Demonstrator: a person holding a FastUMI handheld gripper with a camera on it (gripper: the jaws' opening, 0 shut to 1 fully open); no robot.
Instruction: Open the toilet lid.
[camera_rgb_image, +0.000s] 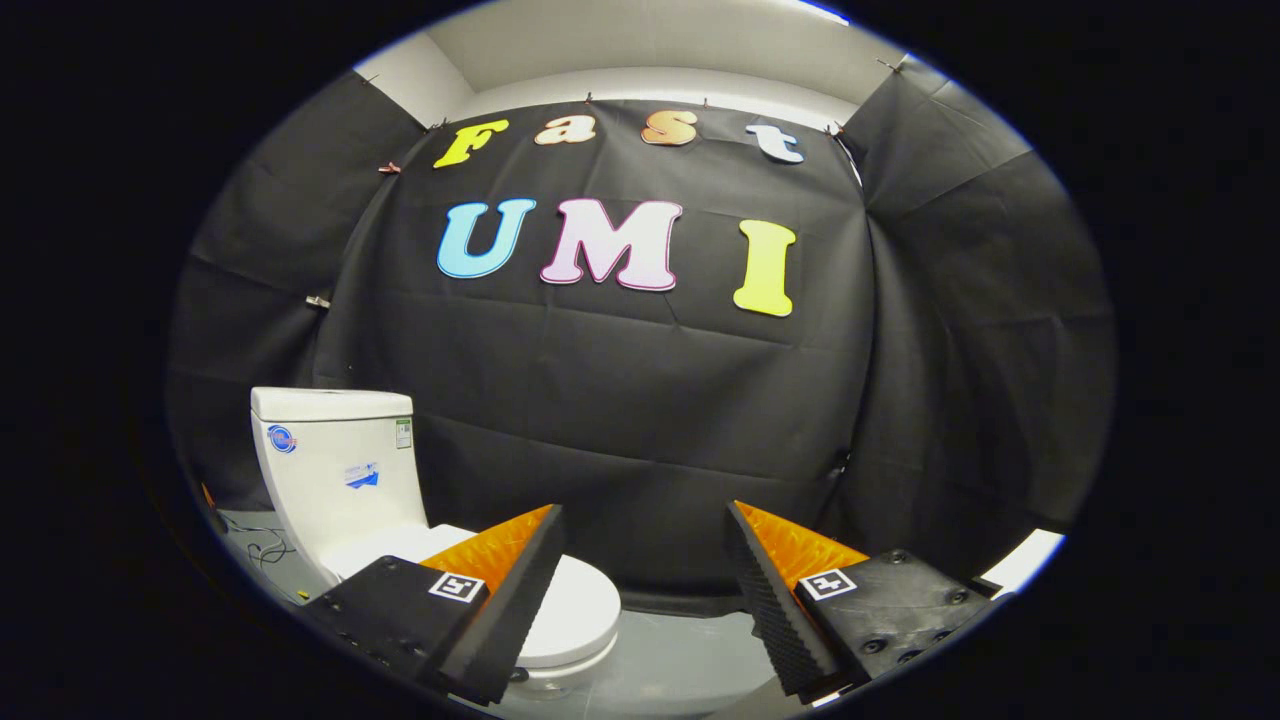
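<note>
Hovering with the 2-finger gripper (645, 600) spread wide at the bottom of the frame, gripping nothing, black ridged pads (770, 610) facing each other across an open gap. Backing each finger with orange plastic and carrying a small square black-and-white marker (457, 586) on each black mounting block, probably for tracking. Sitting at the lower left of the frame: the white glossy ceramic toilet (335, 480), its boxy tank rising against the black cloth wall (640, 400). Lying flat and closed over the bowl: the smooth white oval toilet lid (580, 610), partly hidden behind the left finger and extending into the gap, apparently below and beyond the fingertips. Looking like an approach not yet begun in earnest; needing, by judgement, a drop toward the lid's rounded front edge. Trailing along the grey floor beside the tank: thin dark cables (262, 548).
</note>
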